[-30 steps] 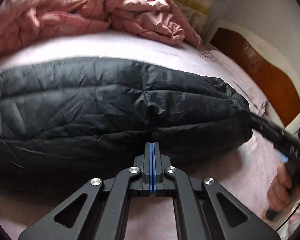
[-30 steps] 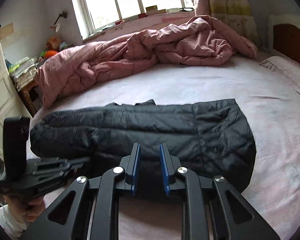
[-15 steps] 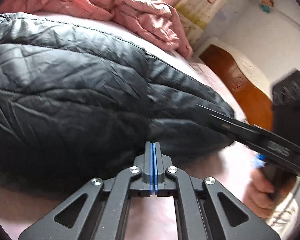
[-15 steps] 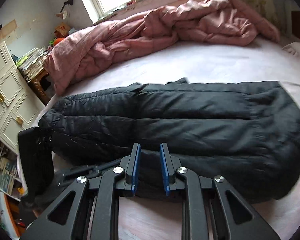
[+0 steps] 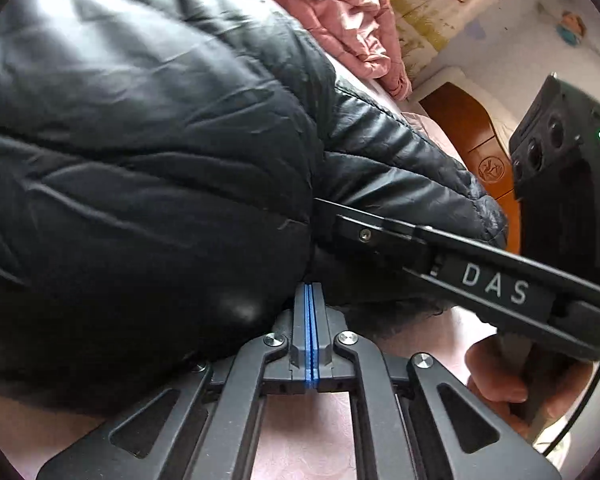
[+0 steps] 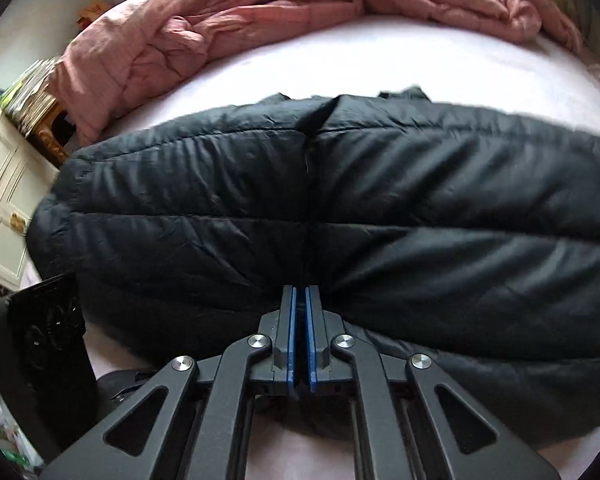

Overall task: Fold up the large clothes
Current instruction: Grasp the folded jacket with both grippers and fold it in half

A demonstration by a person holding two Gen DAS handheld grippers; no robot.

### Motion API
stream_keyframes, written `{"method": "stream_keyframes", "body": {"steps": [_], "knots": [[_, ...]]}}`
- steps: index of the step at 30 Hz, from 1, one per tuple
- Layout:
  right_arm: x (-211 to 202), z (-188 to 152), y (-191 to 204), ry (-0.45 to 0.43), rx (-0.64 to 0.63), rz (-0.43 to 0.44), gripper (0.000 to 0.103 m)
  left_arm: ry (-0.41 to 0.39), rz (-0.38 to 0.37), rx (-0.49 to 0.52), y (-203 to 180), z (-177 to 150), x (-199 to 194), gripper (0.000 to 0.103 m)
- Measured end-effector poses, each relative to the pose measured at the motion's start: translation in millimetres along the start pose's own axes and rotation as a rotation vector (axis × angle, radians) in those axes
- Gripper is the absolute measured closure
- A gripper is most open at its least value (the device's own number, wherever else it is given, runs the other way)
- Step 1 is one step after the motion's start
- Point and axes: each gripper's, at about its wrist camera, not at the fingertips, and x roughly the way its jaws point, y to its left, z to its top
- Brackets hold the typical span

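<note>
A black quilted down jacket (image 6: 340,216) lies folded lengthwise on a pale pink bed sheet (image 6: 380,52); it fills the left wrist view (image 5: 140,140) too. My left gripper (image 5: 309,292) is shut, its blue pads pressed together at the jacket's near edge, with the fabric bulging over the fingertips. My right gripper (image 6: 299,292) has closed to a narrow gap with the jacket's near edge pinched between its blue pads. The right gripper also shows from the side in the left wrist view (image 5: 340,216), its fingers dug into the jacket.
A crumpled pink quilt (image 6: 260,12) lies along the far side of the bed. A wooden headboard (image 5: 472,140) is at the right. A cream cabinet (image 6: 0,184) and a cluttered stand (image 6: 36,108) are off the bed's left side.
Both grippers have moved forward to the jacket's near edge. The right gripper has closed from open onto the fabric. The left gripper stayed shut and is now pushed against the jacket.
</note>
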Motion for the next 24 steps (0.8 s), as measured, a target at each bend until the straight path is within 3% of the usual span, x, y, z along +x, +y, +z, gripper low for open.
{"method": "stream_keyframes", "body": {"steps": [4, 9, 18, 21, 24], "knots": [[8, 13, 5, -0.001, -0.02, -0.055, 0.101, -0.024, 0.043, 0.02, -7, -5, 0, 0.099], [21, 50, -1, -0.01, 0.031, -0.077, 0.101, -0.01, -0.014, -0.028, 1, -4, 0, 0.099], [68, 106, -14, 0.04, 0.113, -0.159, 0.103, -0.047, 0.035, 0.02, -11, -6, -3, 0.099], [45, 107, -13, -0.034, 0.091, -0.152, 0.103, -0.088, 0.079, 0.075, -22, -15, -12, 0.099], [-6, 79, -5, -0.179, -0.037, -0.159, 0.103, -0.116, 0.043, 0.067, -23, -17, -20, 0.1]]}}
